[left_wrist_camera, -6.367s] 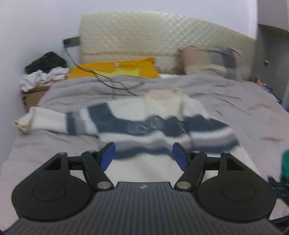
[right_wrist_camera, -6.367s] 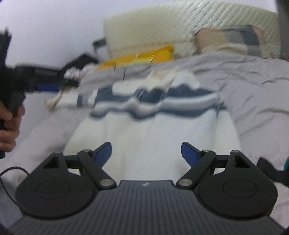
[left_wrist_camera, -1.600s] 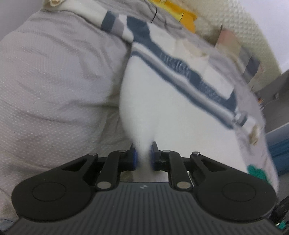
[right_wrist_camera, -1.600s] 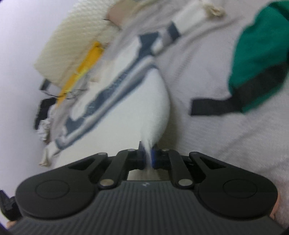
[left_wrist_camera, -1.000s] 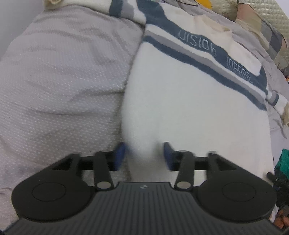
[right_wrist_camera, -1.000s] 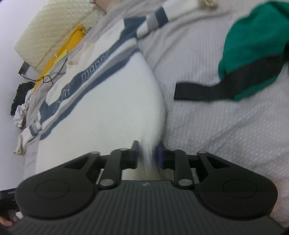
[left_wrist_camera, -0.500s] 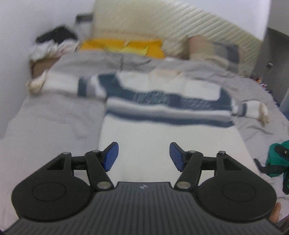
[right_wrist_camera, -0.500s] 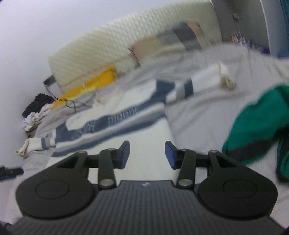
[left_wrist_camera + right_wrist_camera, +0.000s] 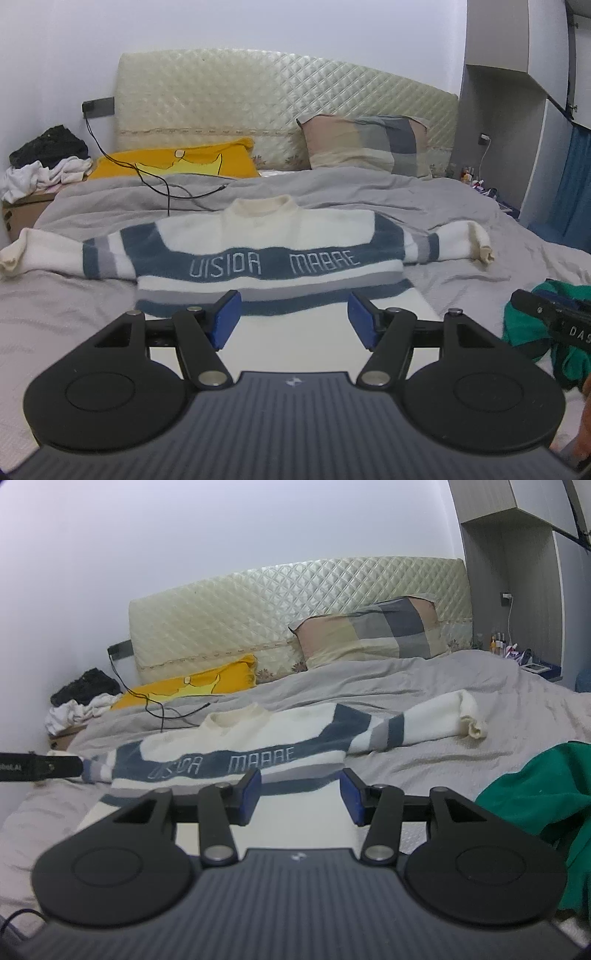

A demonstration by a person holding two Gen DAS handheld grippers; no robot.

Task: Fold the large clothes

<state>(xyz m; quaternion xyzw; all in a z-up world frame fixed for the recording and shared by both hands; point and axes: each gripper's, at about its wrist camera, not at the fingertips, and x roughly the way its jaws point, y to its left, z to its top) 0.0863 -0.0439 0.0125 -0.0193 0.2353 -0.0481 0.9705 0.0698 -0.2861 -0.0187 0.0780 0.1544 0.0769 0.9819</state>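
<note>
Two tools above the sweater (image 9: 258, 254) on the bed (image 9: 66, 306).
Left tool (image 9: 294, 320) spread, empty; right tool (image 9: 300, 796) opening, empty.

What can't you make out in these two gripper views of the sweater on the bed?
- Sweater hem: hidden behind the gripper bodies in both views.
- Green garment: cut off by the right edge; its type is unclear.
- Items on the far nightstand: too small to identify.
- Black cable: its far end is not traceable.
</note>
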